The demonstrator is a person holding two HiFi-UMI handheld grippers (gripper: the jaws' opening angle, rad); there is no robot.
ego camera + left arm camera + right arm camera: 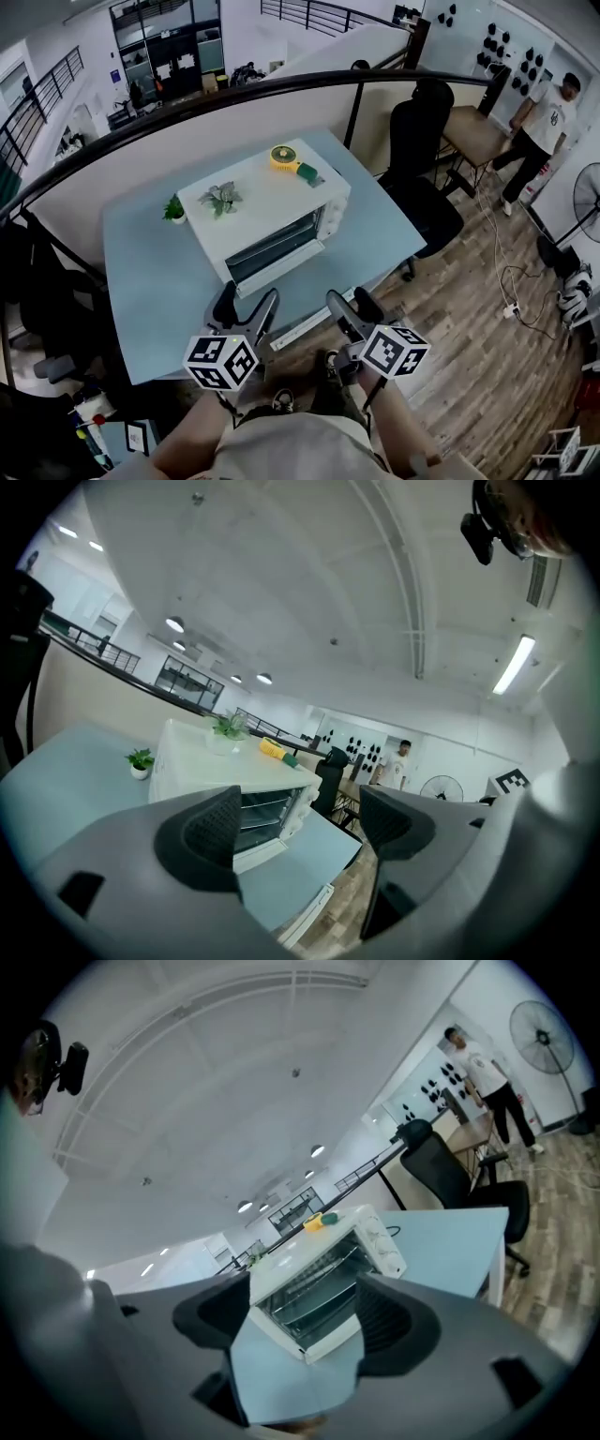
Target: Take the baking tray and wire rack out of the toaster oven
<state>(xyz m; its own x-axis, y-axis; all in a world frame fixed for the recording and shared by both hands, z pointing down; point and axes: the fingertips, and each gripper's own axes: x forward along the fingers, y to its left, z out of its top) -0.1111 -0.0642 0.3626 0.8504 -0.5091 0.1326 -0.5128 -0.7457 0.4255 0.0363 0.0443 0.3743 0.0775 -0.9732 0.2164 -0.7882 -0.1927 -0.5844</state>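
In the head view a white toaster oven (272, 211) sits mid-tabletop on a pale blue table (150, 281), toward the far edge. A small plant (222, 198) and a yellow-green gadget (291, 161) rest on its roof, and a potted sprig (173, 209) stands at its left. The left gripper (248, 306) and right gripper (352, 307) hover at the near edge, short of the oven.

In the left gripper view the left gripper (300, 827) has its jaws wide apart with nothing between them; the oven (258, 789) shows beyond.

In the right gripper view the right gripper (305, 1326) is likewise spread and empty. The oven (323, 1260) faces it, with the wire rack (312, 1281) and, below, what looks like the baking tray (319, 1314) both inside.
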